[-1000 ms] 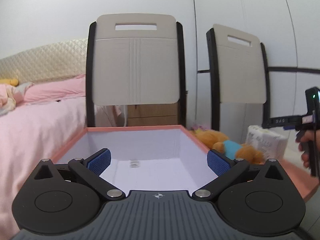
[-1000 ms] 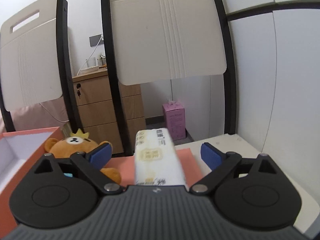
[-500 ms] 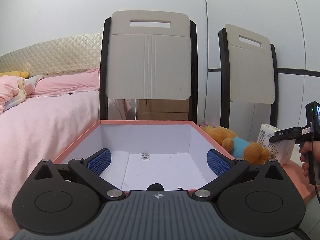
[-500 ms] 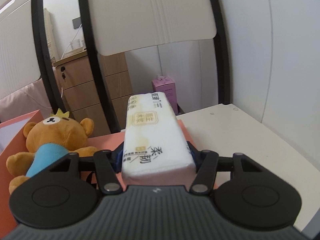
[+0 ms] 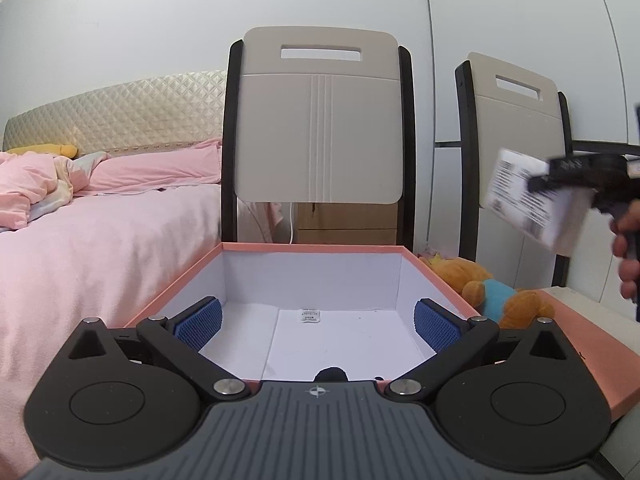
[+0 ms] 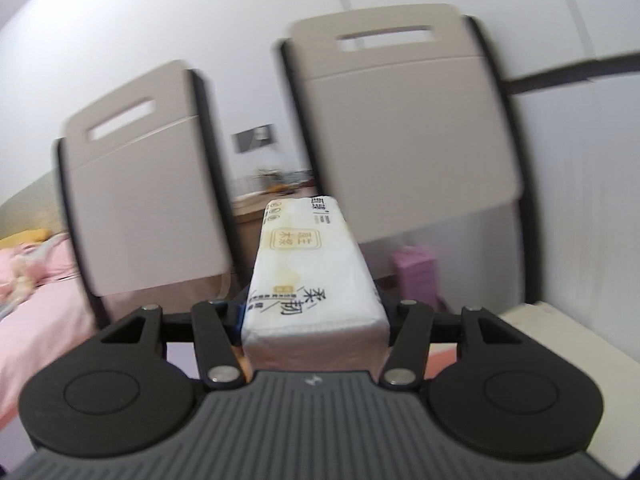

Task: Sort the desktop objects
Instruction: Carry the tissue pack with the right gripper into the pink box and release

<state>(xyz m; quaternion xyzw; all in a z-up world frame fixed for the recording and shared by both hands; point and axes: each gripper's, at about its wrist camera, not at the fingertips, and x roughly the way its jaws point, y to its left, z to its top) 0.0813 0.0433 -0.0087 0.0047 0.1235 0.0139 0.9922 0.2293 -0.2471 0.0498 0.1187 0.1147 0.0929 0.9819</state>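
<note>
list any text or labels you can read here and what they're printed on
"柔韧": large dark characters on the top of the tissue pack, near the end held in the right claw.
Gold-framed characters mid-pack: too blurred to read surely.
Small print at the pack's far end: too small.
Printed panel on the pack seen from the left wrist: motion-blurred.
Small white packet lying in the pink box: print too small.

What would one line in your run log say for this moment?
right gripper: shut on tissue pack, lifted | left gripper: open at pink box | teddy bear: beside box
</note>
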